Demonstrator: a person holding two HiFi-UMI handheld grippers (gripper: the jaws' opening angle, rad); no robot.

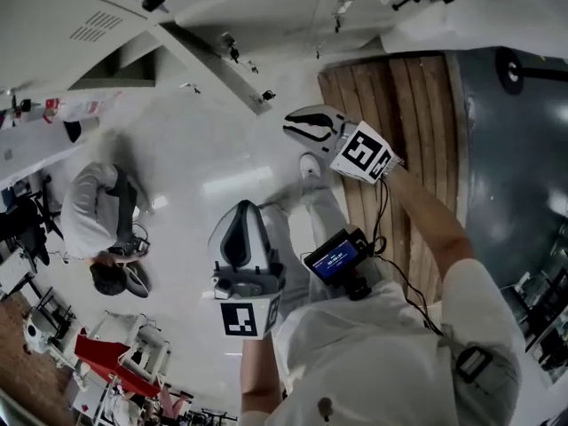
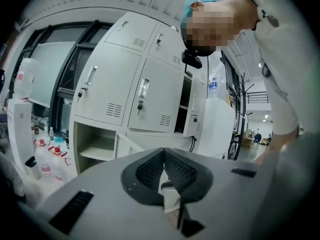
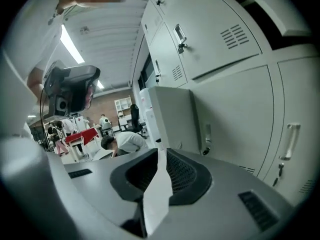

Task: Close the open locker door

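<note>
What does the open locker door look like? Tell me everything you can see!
The open locker door is a plain, pale grey panel that looks like painted metal. It stands upright, swung far out from the bank of lockers, and a dark compartment shows behind it. A small dark lock piece shows on its side nearest that opening. Its hinges cannot be made out. Nothing visible touches its free side.
</note>
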